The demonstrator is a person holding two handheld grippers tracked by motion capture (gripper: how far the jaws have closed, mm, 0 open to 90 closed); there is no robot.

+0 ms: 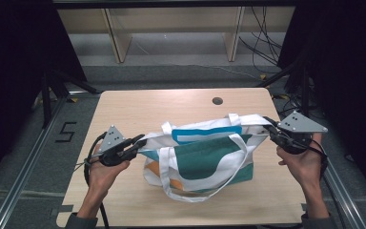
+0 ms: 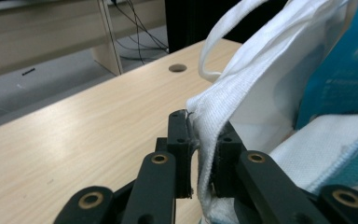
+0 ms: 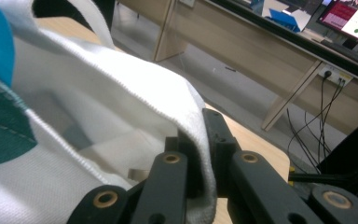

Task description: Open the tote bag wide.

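A white tote bag (image 1: 205, 160) with teal, blue and orange patches stands in the middle of the table, its mouth stretched wide. My left gripper (image 1: 140, 140) is shut on the bag's left rim, and the white hem (image 2: 205, 140) runs between its jaws. My right gripper (image 1: 269, 130) is shut on the bag's right rim, where the white cloth (image 3: 198, 116) folds over one jaw. A blue-edged box (image 1: 206, 135) stands inside the bag. One white handle (image 1: 205, 191) hangs down the near side.
The light wooden table (image 1: 138, 107) has a round cable hole (image 1: 217, 100) near its far edge. Wooden shelf legs (image 1: 116, 36) and loose cables (image 1: 262, 43) lie on the floor beyond. Black frame posts (image 1: 45, 95) stand at both sides.
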